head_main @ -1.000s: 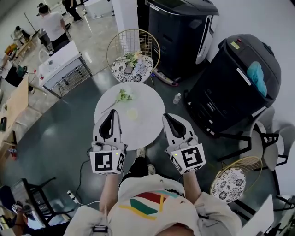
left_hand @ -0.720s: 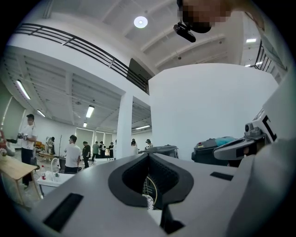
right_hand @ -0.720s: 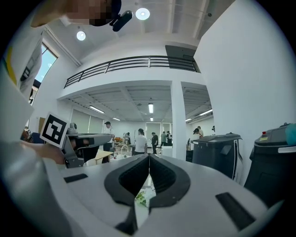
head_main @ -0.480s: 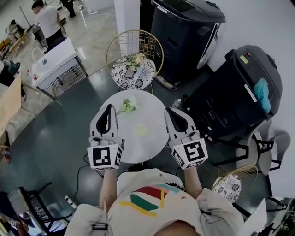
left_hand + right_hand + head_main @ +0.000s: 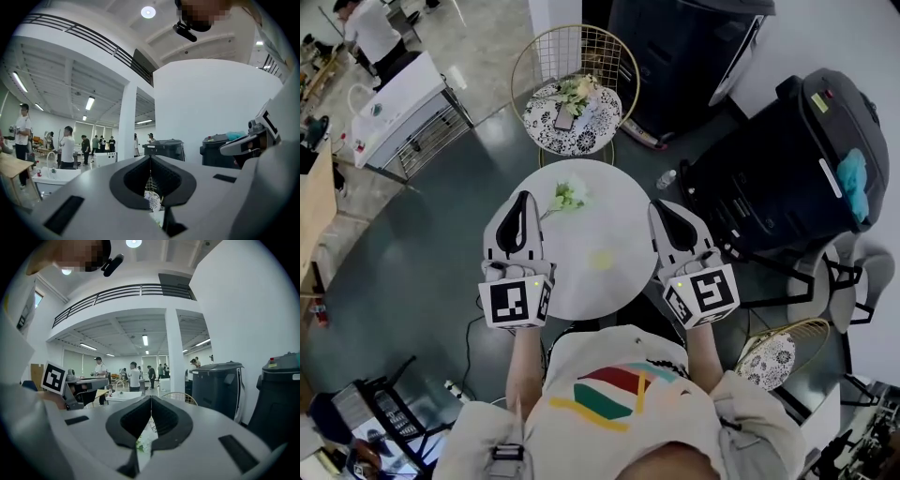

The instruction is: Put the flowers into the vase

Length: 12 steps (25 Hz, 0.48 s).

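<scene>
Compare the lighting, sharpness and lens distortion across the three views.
Head view: sharp and evenly lit, with things leaning outward around the round table. Left gripper view: fisheye with dark corners, and the ceiling lamp glares. Right gripper view: same fisheye bowing, bright even light.

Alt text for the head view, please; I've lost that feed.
The left gripper and right gripper, both shut and empty, hover at either side of a round white table. A pale flower sprig lies near its far edge; more flowers sit on a wire chair beyond.
</scene>
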### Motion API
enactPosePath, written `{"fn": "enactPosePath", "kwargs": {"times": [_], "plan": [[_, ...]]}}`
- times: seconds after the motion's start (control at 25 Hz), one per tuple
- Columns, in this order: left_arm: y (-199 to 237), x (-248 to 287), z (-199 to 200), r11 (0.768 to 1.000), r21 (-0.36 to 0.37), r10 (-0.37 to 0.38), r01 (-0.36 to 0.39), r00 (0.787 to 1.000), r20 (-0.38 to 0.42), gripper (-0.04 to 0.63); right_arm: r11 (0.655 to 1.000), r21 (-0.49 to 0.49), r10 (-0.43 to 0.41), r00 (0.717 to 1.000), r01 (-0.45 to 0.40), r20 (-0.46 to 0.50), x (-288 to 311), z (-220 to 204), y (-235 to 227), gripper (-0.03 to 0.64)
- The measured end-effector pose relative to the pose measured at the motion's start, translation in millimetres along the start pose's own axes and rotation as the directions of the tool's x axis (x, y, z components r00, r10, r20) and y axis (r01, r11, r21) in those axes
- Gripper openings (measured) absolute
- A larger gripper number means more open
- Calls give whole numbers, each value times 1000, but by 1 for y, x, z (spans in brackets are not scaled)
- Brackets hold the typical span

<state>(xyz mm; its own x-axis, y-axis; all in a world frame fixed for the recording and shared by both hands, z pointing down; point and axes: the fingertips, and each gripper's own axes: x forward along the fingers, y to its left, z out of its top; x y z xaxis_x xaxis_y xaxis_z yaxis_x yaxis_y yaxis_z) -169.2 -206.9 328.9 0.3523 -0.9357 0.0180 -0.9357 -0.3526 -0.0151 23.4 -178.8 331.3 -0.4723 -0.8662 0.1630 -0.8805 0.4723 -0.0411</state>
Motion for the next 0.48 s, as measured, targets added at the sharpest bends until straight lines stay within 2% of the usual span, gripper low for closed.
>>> {"fn": "enactPosePath", "kwargs": {"times": [0.24, 0.48], "plan": [[-10, 21, -19, 999, 46, 2, 1, 998, -69, 8, 1000, 15, 21, 1000, -21, -12, 8, -9, -24, 12], [-9, 37, -30, 998, 57, 22, -17, 995, -95, 8, 998, 43, 46, 998, -44, -39, 12, -20, -41, 12]]}}
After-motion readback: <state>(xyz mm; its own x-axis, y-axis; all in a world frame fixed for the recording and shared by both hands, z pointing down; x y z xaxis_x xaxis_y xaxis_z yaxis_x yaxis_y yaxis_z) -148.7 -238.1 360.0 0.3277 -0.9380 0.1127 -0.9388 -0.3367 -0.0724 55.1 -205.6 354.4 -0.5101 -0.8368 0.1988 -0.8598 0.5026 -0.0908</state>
